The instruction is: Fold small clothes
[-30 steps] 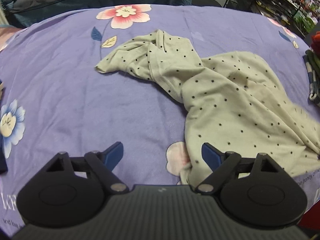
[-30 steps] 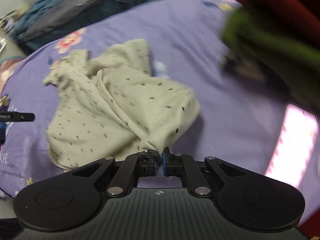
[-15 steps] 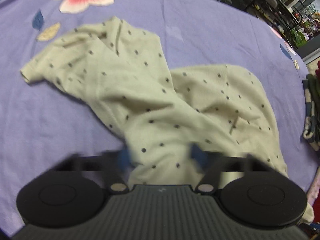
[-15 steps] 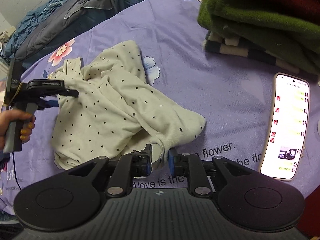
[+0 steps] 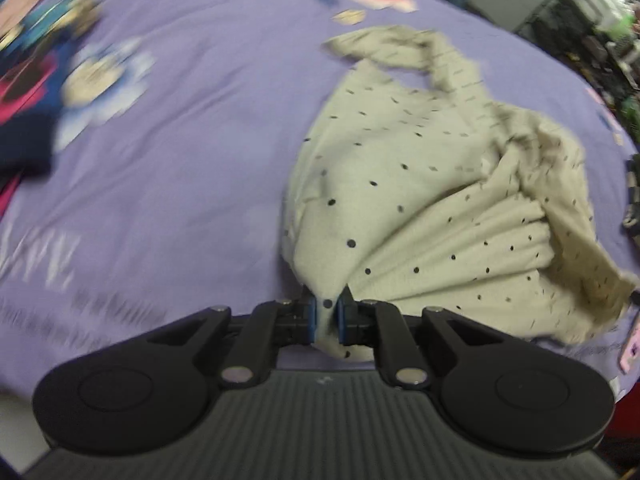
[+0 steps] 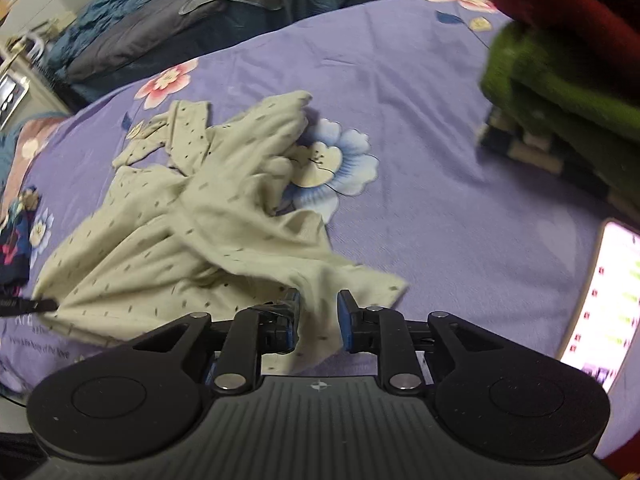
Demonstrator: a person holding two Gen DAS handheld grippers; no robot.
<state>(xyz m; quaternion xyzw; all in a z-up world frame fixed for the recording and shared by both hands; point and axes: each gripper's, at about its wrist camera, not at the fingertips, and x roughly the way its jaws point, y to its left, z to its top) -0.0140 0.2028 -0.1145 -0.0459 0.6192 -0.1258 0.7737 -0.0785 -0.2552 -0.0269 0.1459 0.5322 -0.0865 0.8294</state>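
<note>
Left gripper (image 5: 328, 316): was spread wide a second ago, fingers now clenched on a bunched edge of the dotted shirt (image 5: 420, 184). Right gripper (image 6: 319, 320): had pinched a corner, fingers now parted, cloth lying loose between them, likely regripping. Shirt crumpled mid-bed (image 5: 180, 128), toward the right edge, not yet spread flat, so folding is barely started. No containers in view. Stacked clothes (image 6: 560, 92) and phone (image 6: 600, 296) at the bed's right edge
</note>
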